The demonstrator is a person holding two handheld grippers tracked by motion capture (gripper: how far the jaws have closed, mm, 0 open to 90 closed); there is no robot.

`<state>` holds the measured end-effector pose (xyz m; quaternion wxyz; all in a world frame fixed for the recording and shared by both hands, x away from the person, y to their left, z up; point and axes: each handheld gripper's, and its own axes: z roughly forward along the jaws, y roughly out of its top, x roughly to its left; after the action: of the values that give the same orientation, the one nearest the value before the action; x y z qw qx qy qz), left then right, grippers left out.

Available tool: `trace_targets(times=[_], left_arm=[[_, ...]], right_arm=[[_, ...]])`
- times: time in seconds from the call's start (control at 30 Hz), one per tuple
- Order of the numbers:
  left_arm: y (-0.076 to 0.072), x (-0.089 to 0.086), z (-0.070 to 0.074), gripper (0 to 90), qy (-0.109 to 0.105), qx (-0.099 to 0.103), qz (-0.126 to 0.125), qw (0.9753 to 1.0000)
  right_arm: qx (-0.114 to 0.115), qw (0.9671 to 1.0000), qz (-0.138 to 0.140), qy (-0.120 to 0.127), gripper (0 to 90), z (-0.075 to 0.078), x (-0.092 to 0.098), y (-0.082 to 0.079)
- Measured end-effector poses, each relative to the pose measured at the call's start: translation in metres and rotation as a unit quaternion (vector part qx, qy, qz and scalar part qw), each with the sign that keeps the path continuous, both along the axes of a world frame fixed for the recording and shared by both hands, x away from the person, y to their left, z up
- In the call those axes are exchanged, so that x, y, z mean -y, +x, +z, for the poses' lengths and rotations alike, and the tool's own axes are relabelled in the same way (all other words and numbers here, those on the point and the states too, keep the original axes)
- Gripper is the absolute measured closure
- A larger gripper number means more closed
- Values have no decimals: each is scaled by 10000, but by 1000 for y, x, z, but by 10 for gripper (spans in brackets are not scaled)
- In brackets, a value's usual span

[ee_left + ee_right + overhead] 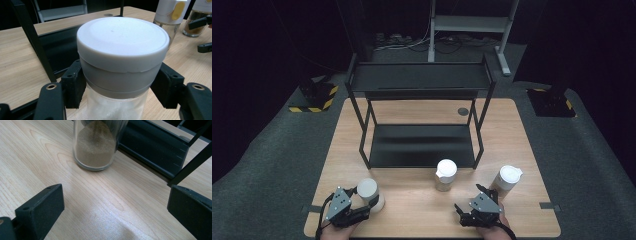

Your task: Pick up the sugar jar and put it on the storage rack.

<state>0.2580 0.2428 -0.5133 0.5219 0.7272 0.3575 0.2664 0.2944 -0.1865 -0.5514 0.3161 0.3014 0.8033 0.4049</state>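
Observation:
A glass jar with a flat white lid (122, 40) and white grains inside sits between my left gripper's (119, 86) jaws, whose pads (73, 86) press its sides just under the lid. In the high view this jar (367, 188) stands at the table's front left with the left gripper (371, 203) shut on it. My right gripper (470, 199) is open at the front right, angled toward the middle jar (446, 172). Its jaws (115, 202) stand wide apart over bare wood, a short way from a glass jar of brown powder (95, 147).
A black two-tier shelf rack (419, 80) stands on the wooden table (412, 107) behind the jars. A third white-lidded jar (508, 177) stands at the right, near the right gripper. The middle jar's lid has a yellow tab (176, 10).

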Motion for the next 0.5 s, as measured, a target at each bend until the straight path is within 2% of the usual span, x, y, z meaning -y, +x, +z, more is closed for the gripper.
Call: trace_targets(times=[0.2, 0.37, 0.5], left_arm=[[0, 0, 2, 350, -16, -32, 26, 10000], [-3, 1, 8, 350, -44, 64, 36, 10000], [-4, 1, 12, 350, -162, 60, 52, 9998]], right_arm=[[-30, 10000, 2, 2, 3, 0, 0, 1], [-35, 10000, 8, -13, 3, 0, 0, 1], [-49, 10000, 3, 6, 3, 0, 0, 1]])
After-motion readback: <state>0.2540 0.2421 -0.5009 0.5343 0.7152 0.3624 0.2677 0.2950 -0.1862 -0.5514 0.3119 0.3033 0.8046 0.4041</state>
